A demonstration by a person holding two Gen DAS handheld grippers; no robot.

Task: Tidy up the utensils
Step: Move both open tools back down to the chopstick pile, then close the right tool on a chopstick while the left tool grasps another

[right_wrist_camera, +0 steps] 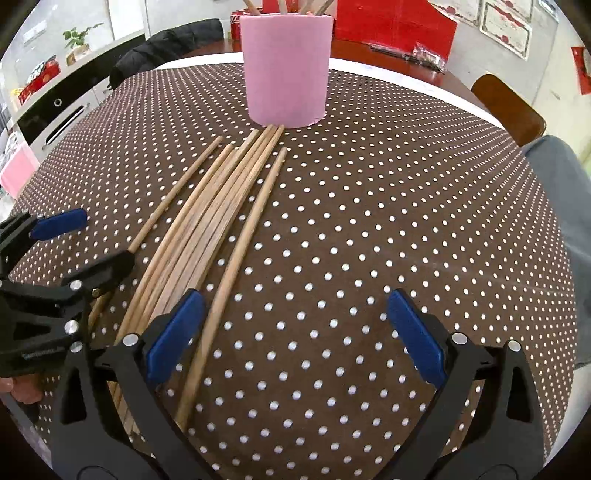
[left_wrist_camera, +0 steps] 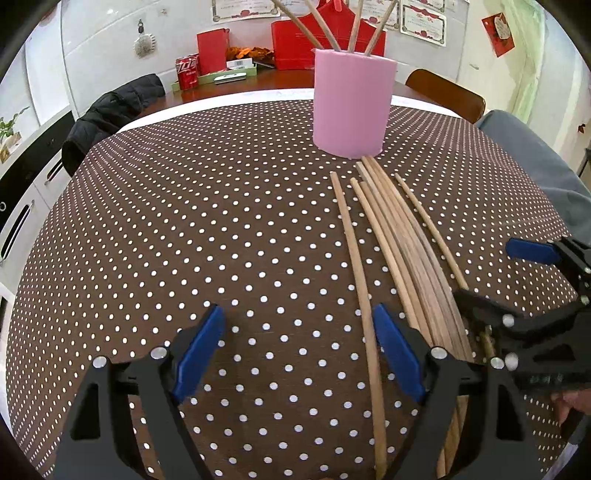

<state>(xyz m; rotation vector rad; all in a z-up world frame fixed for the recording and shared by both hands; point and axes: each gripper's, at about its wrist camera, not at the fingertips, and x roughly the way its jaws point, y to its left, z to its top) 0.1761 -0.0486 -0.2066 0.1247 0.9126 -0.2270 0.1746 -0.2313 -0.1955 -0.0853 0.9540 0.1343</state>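
Two hand-held grippers are hovering over a table covered in a brown cloth (left_wrist_camera: 221, 229) with white polka dots. Nearest the viewer, the left gripper (left_wrist_camera: 299, 350) is standing with its blue-padded jaws spread wide, gripping nothing; one loose chopstick is lying on the cloth between its pads without touching them. The right gripper (right_wrist_camera: 295, 332) is likewise standing wide open and empty, with one chopstick passing just inside its left pad.

Between and ahead of the two tools, a bundle of wooden chopsticks (right_wrist_camera: 218, 206) is lying flat on the cloth, most of them packed side by side, one lying a little apart on each side. Their far tips are reaching toward the base of a pink cylindrical holder (left_wrist_camera: 351, 107), which is standing upright further back on the cloth, just beyond the bundle. Several more chopsticks (left_wrist_camera: 332, 29) are leaning out of its top.

Beyond the holder, the cloth is ending at a white strip and then bare reddish wood, where a red cola can (left_wrist_camera: 187, 72), a green tray and red gift bags (left_wrist_camera: 310, 40) are sitting. A dark jacket (left_wrist_camera: 107, 114) is draping over a chair at the left, and a wooden chair back (left_wrist_camera: 447, 94) is showing at the right. Framed certificates are hanging on the far white wall.
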